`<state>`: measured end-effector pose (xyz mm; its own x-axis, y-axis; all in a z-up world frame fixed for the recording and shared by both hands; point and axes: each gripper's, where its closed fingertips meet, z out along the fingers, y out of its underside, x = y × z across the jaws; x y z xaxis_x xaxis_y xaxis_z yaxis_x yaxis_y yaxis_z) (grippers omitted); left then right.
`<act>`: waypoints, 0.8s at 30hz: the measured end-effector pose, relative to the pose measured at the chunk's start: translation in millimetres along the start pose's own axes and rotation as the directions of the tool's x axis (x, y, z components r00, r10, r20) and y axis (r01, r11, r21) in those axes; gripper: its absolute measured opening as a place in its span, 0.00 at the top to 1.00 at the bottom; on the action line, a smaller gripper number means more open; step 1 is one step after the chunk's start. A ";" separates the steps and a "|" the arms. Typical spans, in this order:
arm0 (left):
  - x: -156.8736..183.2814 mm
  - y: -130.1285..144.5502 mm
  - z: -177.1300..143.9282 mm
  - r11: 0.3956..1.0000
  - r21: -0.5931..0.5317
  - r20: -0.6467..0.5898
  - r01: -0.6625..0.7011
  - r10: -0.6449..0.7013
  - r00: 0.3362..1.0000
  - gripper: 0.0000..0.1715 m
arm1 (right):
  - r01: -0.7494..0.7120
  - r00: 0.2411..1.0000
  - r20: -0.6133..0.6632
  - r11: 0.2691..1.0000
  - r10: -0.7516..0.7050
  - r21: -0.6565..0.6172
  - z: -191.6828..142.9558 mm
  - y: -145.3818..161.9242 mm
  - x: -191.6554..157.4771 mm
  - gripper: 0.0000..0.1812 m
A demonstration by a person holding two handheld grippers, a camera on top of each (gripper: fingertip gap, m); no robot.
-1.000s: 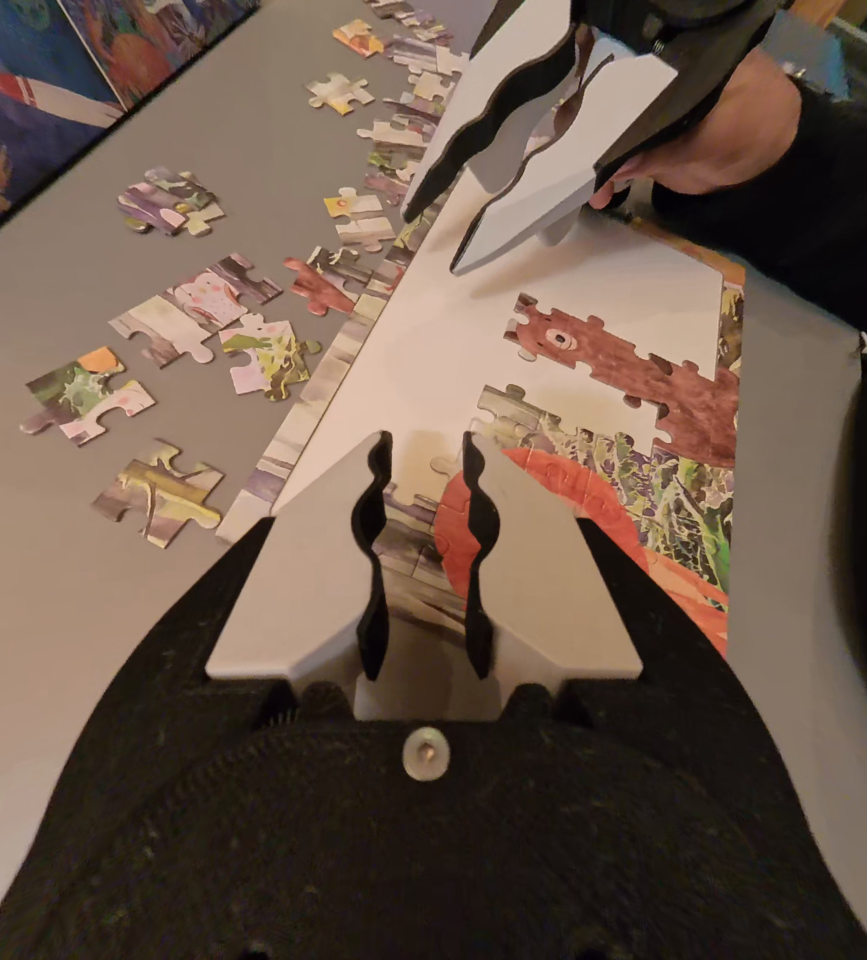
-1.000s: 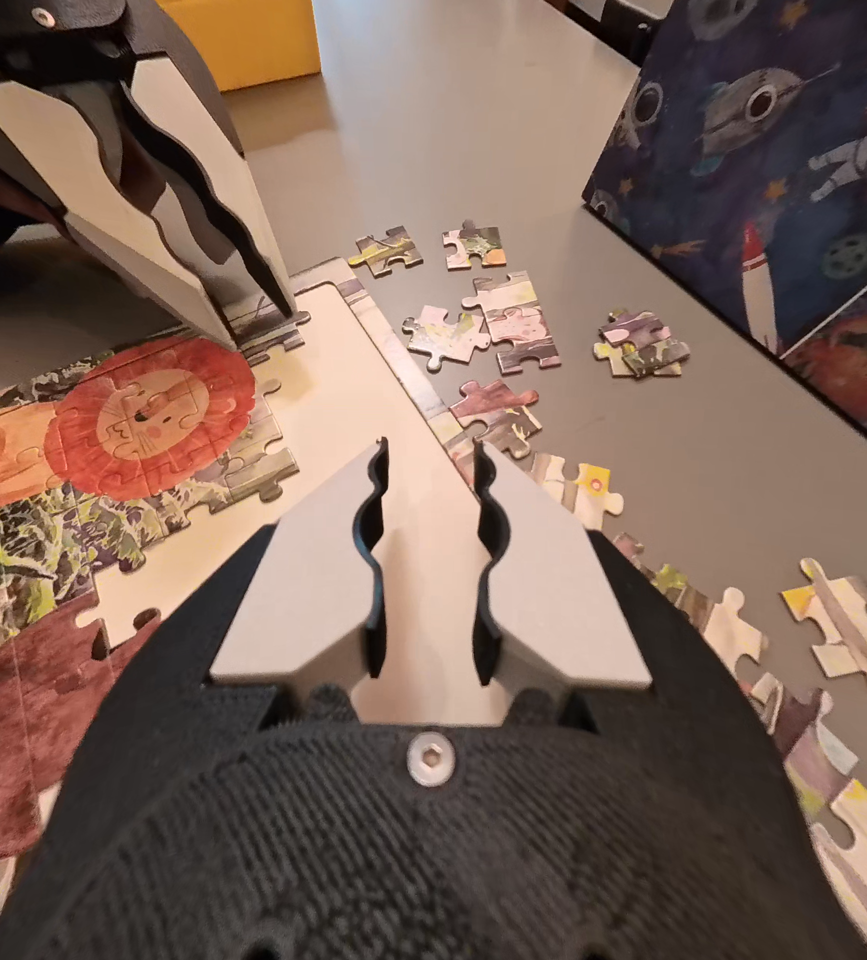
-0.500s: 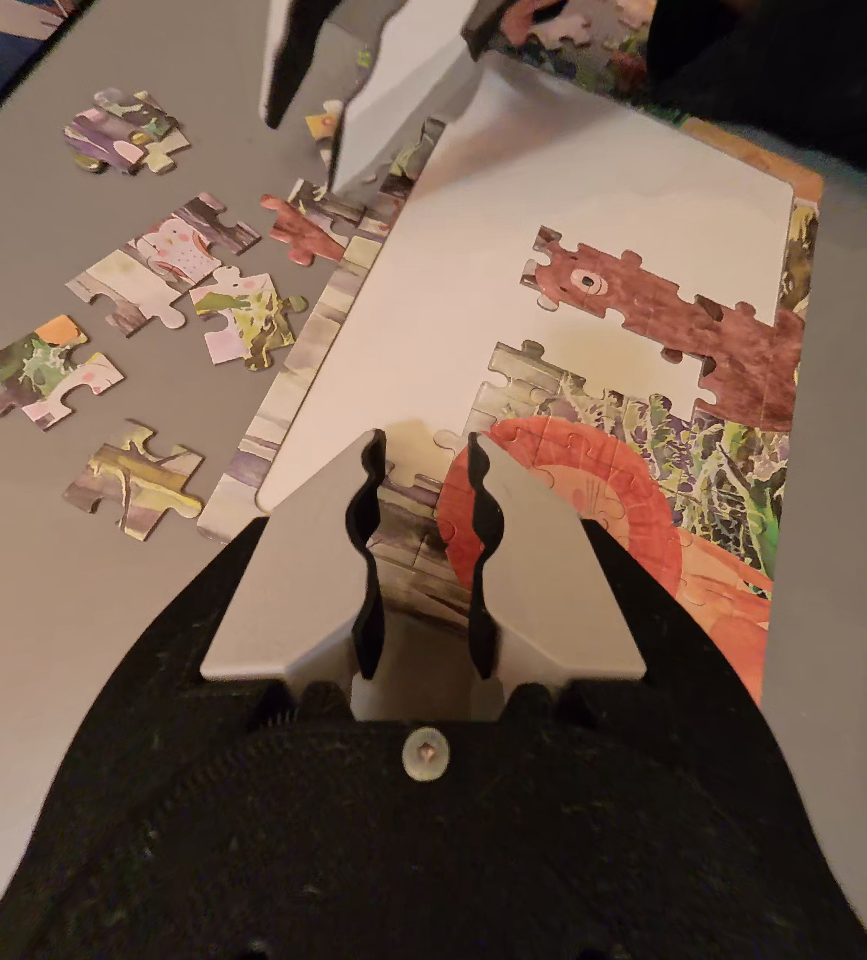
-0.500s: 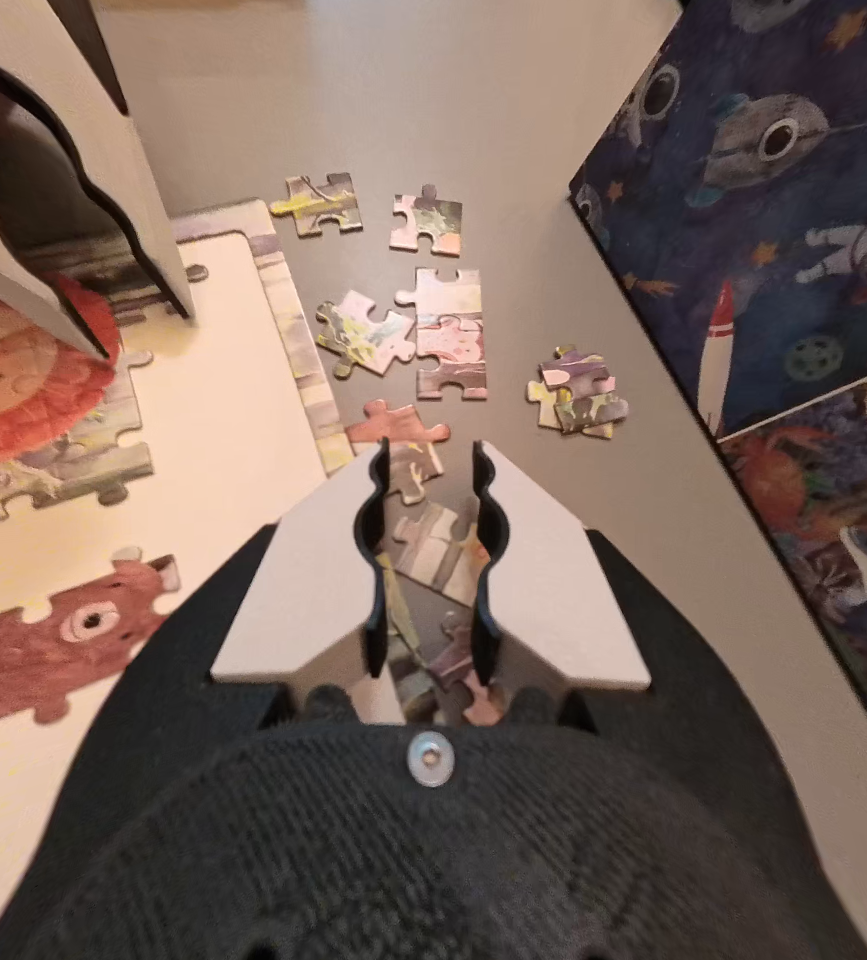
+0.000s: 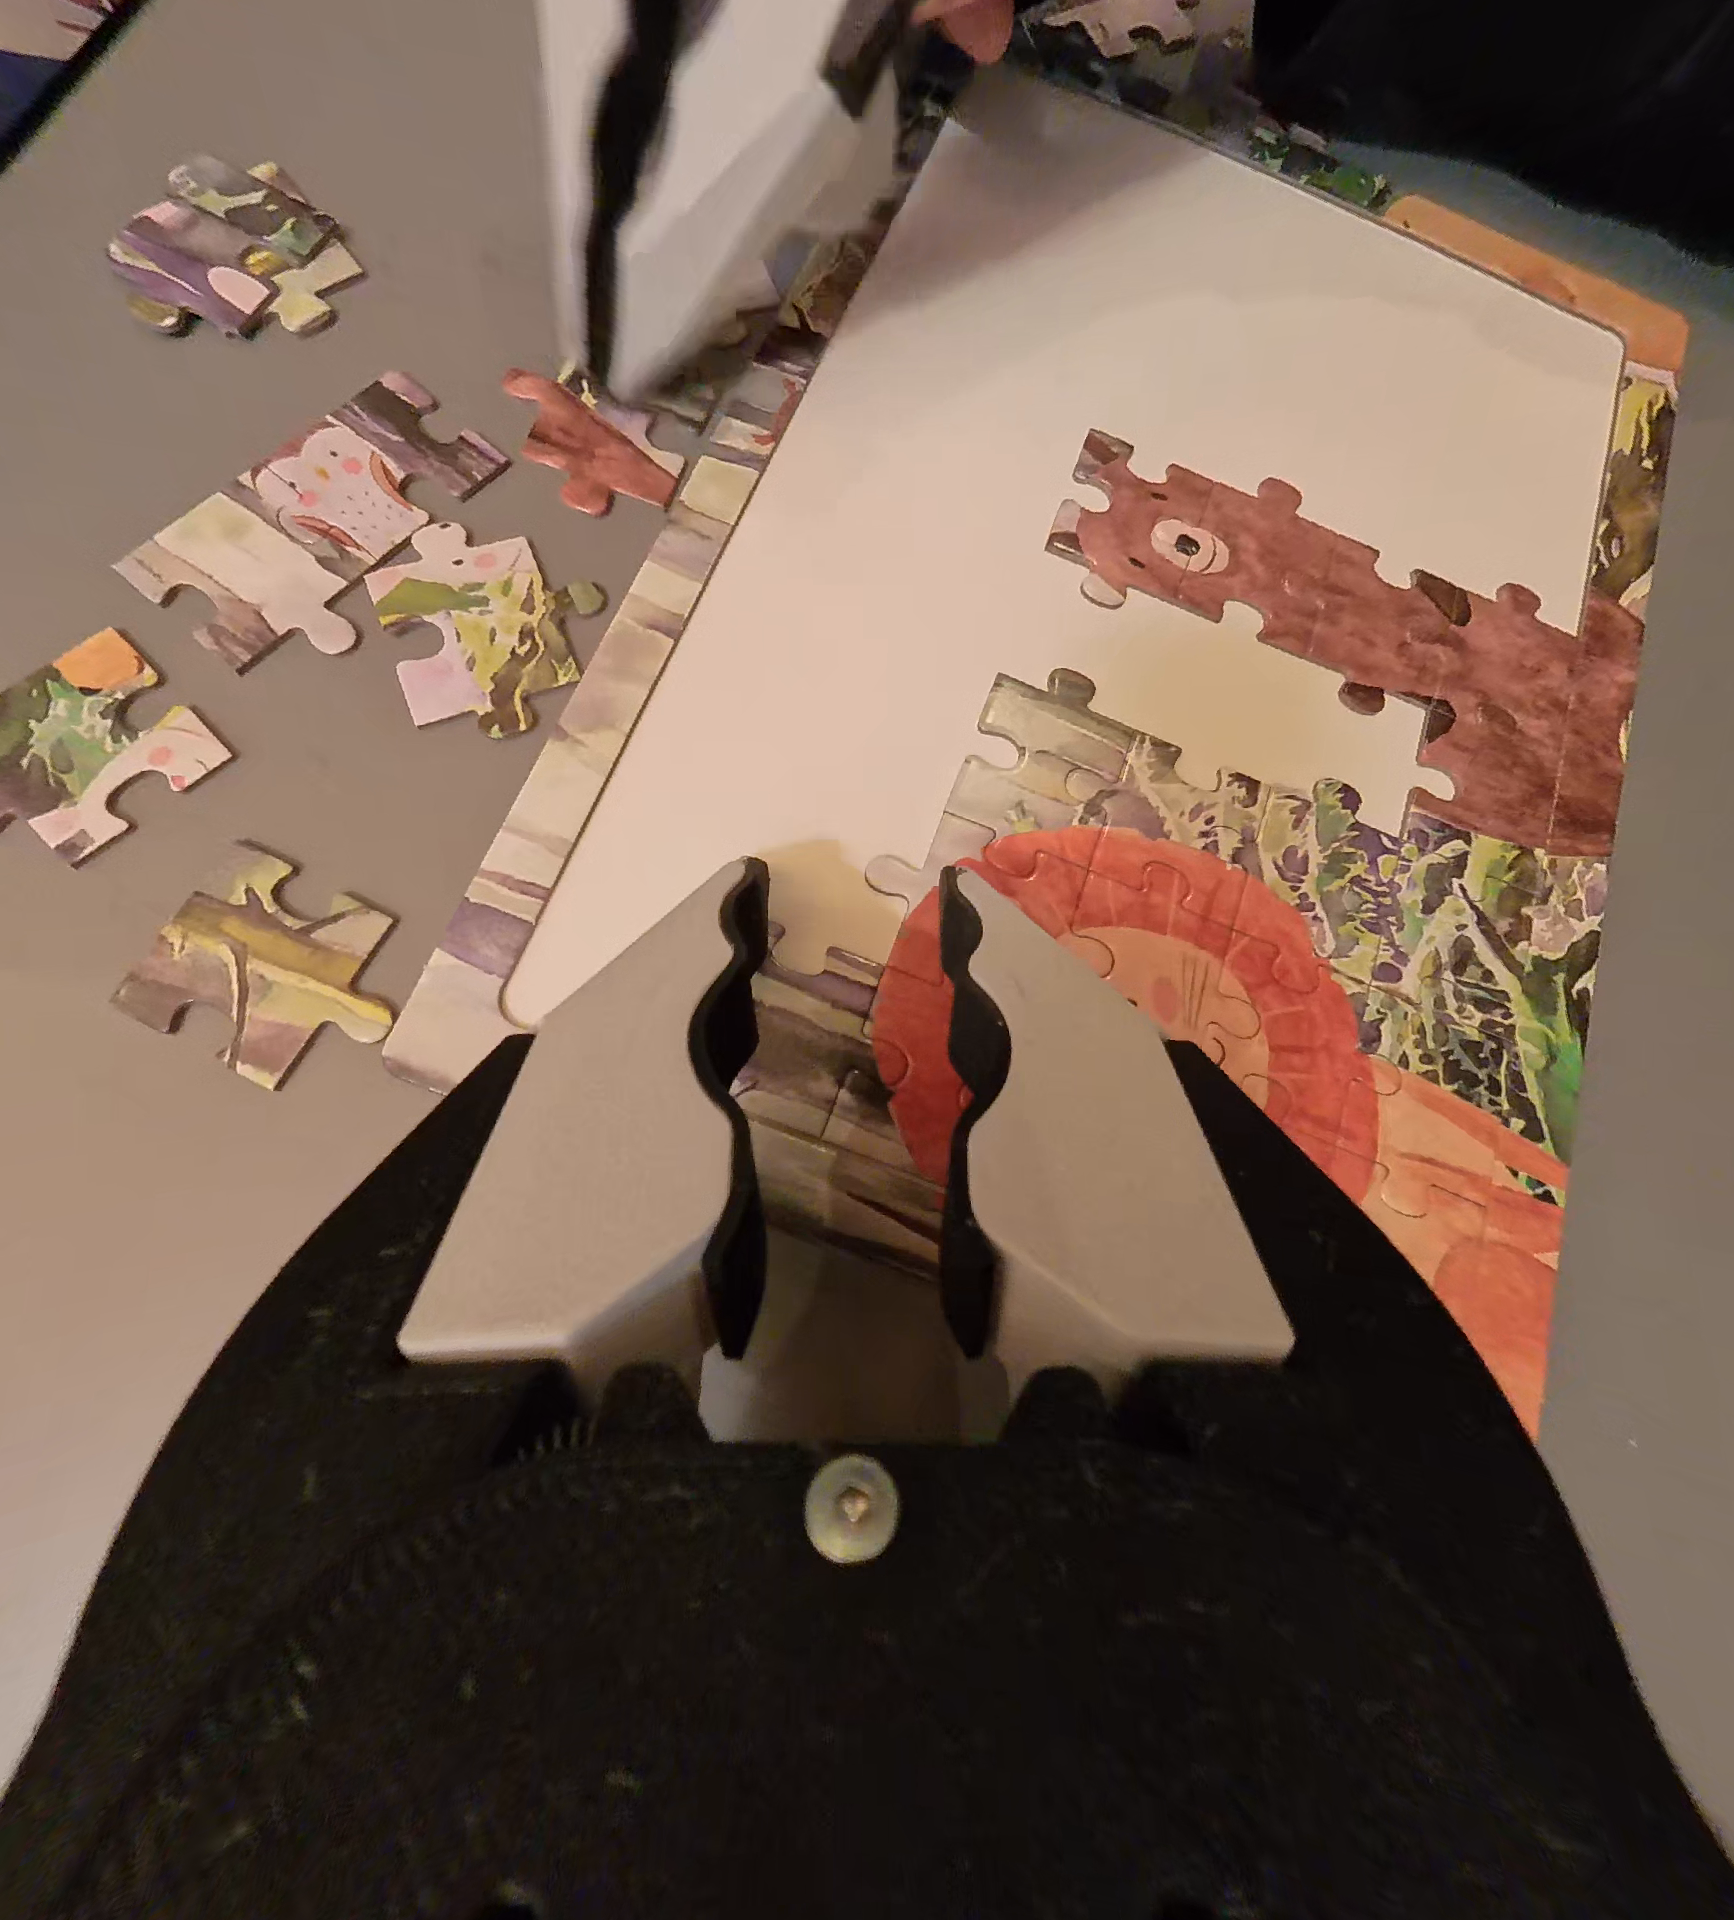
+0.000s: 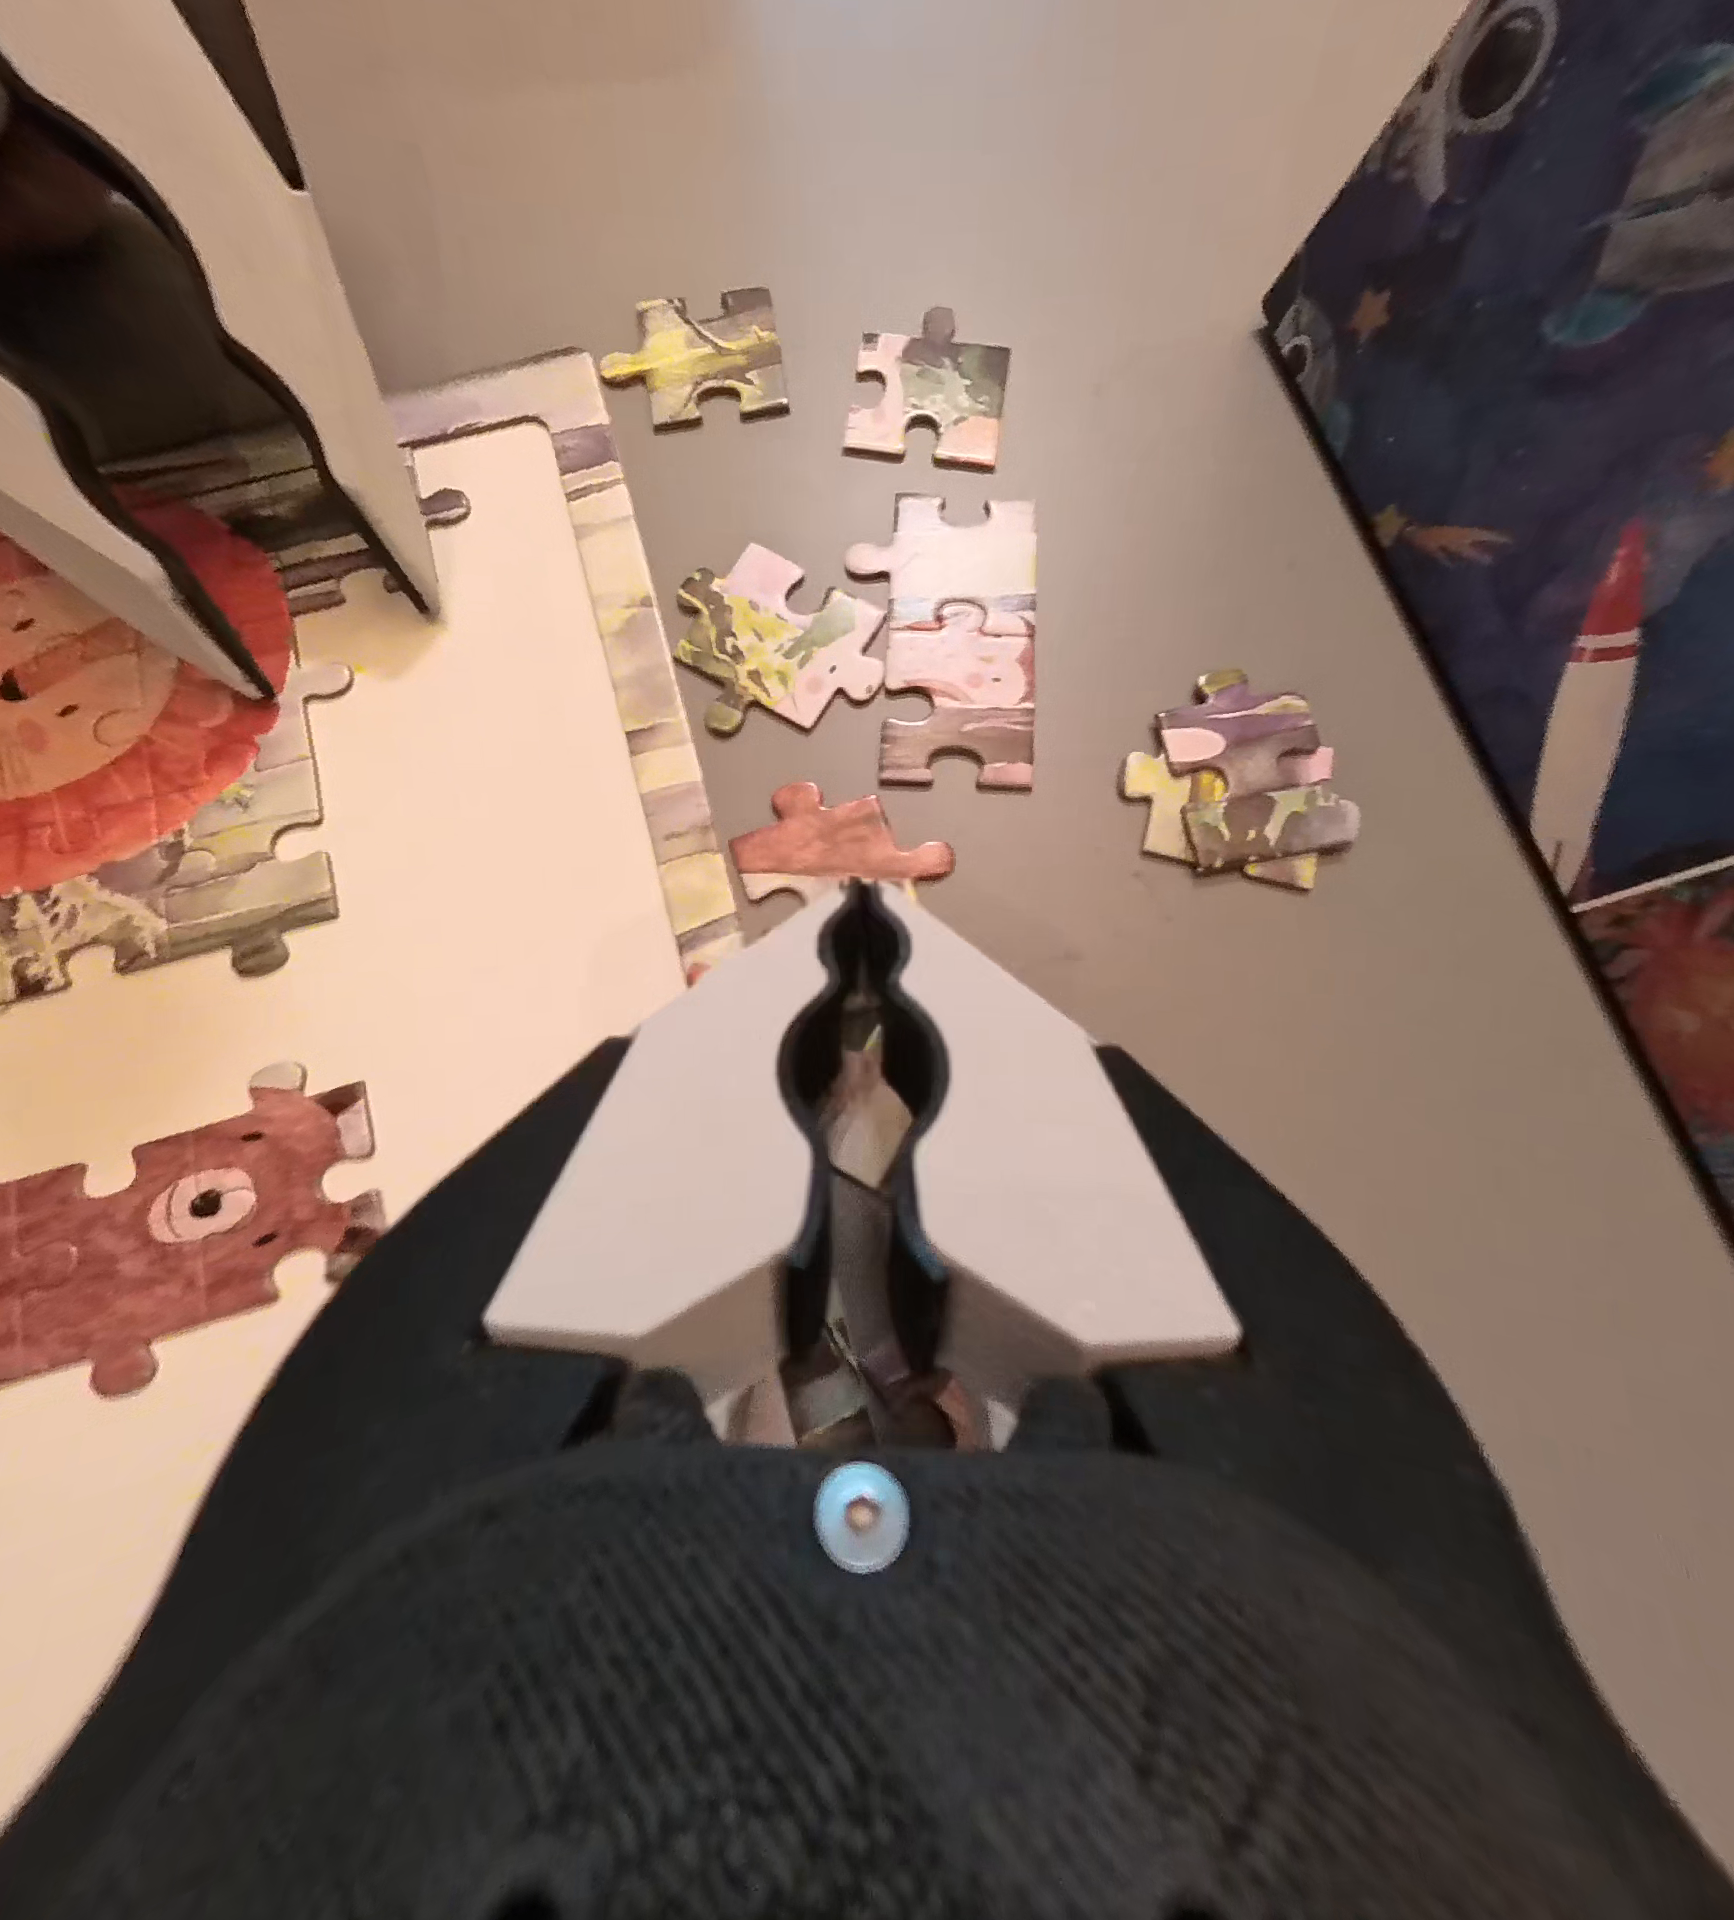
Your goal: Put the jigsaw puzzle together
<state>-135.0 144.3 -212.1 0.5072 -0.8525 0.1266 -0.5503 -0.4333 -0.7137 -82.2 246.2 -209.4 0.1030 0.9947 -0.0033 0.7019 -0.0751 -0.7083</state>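
Left tongs [image 5: 852, 883] hung with jaws parted and empty over the puzzle board's [image 5: 946, 582] near corner, tips above the orange lion [image 5: 1133, 997] section. Right tongs [image 6: 863, 891] had pinched nearly shut; whether they gripped a piece I could not tell, tips at the brown piece [image 6: 837, 836] just off the board's striped edge. On the board beyond the lion sat the joined brown bear [image 5: 1362, 613] strip, white backing bare around it. Out past the board's edge, loose pieces [image 5: 260, 966] lay scattered on the grey tabletop [image 5: 115, 1195], a small stacked pile [image 5: 229, 244] farthest off.
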 end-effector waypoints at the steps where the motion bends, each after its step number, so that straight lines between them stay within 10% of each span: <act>1: 0.0 0.0 -0.1 1.000 0.000 0.000 0.000 0.000 1.000 0.81 | 0.010 1.000 -0.011 1.000 -0.010 0.004 -0.4 -0.5 0.3 1.00; 11: -0.1 0.2 0.2 1.000 -0.001 0.005 -0.004 0.004 1.000 0.81 | -0.030 0.999 -0.011 0.999 0.030 0.022 -1.7 -3.1 1.1 0.81; 24: 0.0 0.4 0.5 1.000 -0.002 0.006 -0.006 0.006 1.000 0.81 | -0.009 0.998 -0.057 1.000 0.008 -0.023 4.7 -0.8 -2.7 0.90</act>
<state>-134.9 144.2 -212.8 0.5079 -0.8532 0.1186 -0.5543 -0.4291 -0.7131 -86.3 244.0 -212.1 0.1485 0.9884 0.0311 0.7169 -0.0860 -0.6918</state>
